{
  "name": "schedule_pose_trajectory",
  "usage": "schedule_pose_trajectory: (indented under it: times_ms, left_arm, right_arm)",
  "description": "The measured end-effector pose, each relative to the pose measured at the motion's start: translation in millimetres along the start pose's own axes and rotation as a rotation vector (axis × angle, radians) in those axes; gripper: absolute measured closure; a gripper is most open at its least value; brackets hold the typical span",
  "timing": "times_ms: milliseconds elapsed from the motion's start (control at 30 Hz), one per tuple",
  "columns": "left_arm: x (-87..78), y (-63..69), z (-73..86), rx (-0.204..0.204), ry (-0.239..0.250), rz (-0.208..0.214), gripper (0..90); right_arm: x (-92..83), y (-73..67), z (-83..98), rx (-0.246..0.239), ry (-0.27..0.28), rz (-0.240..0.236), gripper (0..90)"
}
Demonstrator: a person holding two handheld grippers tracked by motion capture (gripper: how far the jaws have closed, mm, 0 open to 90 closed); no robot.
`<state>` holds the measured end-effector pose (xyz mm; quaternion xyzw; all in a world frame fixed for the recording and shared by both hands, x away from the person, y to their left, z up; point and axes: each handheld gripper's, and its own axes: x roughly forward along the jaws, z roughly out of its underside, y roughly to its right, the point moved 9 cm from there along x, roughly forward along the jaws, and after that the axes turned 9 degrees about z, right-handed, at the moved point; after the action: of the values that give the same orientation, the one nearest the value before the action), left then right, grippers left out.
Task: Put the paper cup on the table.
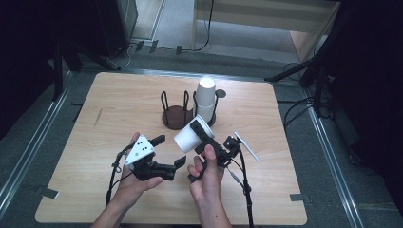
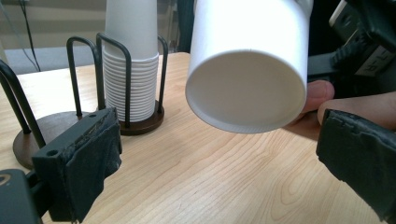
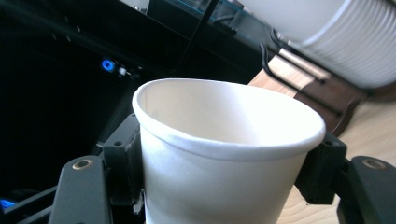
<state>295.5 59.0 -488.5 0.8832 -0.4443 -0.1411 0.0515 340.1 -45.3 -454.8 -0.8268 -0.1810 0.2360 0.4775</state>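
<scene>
Dark floor and black stands ring your wooden table (image 1: 119,190), so the white paper stands out. Your right gripper (image 1: 197,130), just right of centre in the high view, is clamped on a cup (image 1: 190,137), jaws pressing its two sides below the rim; the right gripper view shows that squeeze plainly. You hold the cup tilted, base toward the lower left, clear of the table, likely so it can be carried off alone. Your left gripper (image 1: 168,151), at lower left of centre, stands wide with nothing between its jaws, just beside the cup's base. Up the frame, a stack (image 1: 206,99) sits upside down in a wire rack (image 1: 173,114); the posts keep it upright.
</scene>
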Motion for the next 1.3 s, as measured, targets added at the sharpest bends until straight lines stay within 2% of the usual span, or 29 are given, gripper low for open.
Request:
schedule_pose_trajectory:
  times_ms: [33,133,200,333,400,433,500,667,767,800,833,867,900,967,1000,1033,1233,1300]
  left_arm:
    - [-0.4,0.1,-0.1,-0.001,-0.002,0.002,0.8]
    - [-0.9,-0.1,-0.8,-0.007,-0.003,0.004,0.8]
    - [-1.0,-0.1,-0.7,-0.007,-0.005,0.005,0.8]
    - [-0.8,0.7,-0.7,-0.007,-0.007,0.011,0.8]
    - [-0.8,0.4,-0.5,-0.004,-0.010,0.011,0.8]
    - [-0.8,0.5,-0.5,-0.005,-0.010,0.013,0.8]
    - [-1.0,0.5,-0.6,-0.005,-0.011,0.015,0.8]
    - [-1.3,0.0,-0.8,-0.005,-0.012,0.014,0.8]
    - [-0.9,0.7,-0.6,-0.006,-0.014,0.019,0.8]
    - [-0.8,0.7,-0.3,-0.005,-0.017,0.019,0.8]
    - [-0.8,0.8,-0.2,-0.006,-0.018,0.019,0.8]
    - [-0.7,0.7,0.0,-0.006,-0.020,0.018,0.8]
    - [-0.6,0.7,0.2,-0.005,-0.021,0.018,0.8]
    - [-0.5,0.7,0.3,-0.006,-0.021,0.018,0.8]
    - [-0.6,0.5,0.4,-0.006,-0.023,0.018,0.8]
    - [-0.8,0.1,0.7,-0.002,-0.026,0.018,0.8]
    - [-0.7,-0.5,1.2,0.001,-0.029,0.016,0.8]
    - [-0.7,-1.4,1.3,-0.004,-0.027,0.013,0.8]
  right_arm:
    - [0.0,0.0,0.0,0.000,0.000,0.000,30.2]
    - [-2.5,-5.1,0.4,-0.130,0.039,0.032,30.4]
    - [-4.0,-7.3,0.6,-0.195,0.059,0.054,30.4]
    - [-6.2,-12.9,1.9,-0.287,0.085,0.070,30.6]
    - [-7.9,-17.4,3.0,-0.370,0.112,0.086,30.5]
    - [-7.9,-17.4,3.0,-0.370,0.112,0.086,30.5]
    - [-9.6,-20.3,2.9,-0.425,0.136,0.099,30.6]
    - [-11.3,-24.1,1.4,-0.515,0.174,0.119,30.6]
    - [-13.1,-27.6,1.3,-0.585,0.198,0.132,30.6]
    - [-13.9,-29.4,1.5,-0.619,0.209,0.137,30.6]
    - [-15.2,-32.3,2.1,-0.675,0.230,0.139,30.6]
    - [-15.2,-32.3,2.1,-0.675,0.230,0.139,30.6]
    - [-16.0,-34.6,3.0,-0.704,0.243,0.136,30.6]
    - [-17.6,-38.0,4.2,-0.783,0.277,0.147,30.6]
    - [-19.2,-40.4,6.1,-0.851,0.301,0.151,30.6]
    - [-19.2,-40.4,6.1,-0.851,0.301,0.151,30.6]
    - [-22.7,-45.1,9.9,-1.014,0.360,0.159,30.6]
    - [-23.3,-45.5,9.6,-1.048,0.377,0.163,30.5]
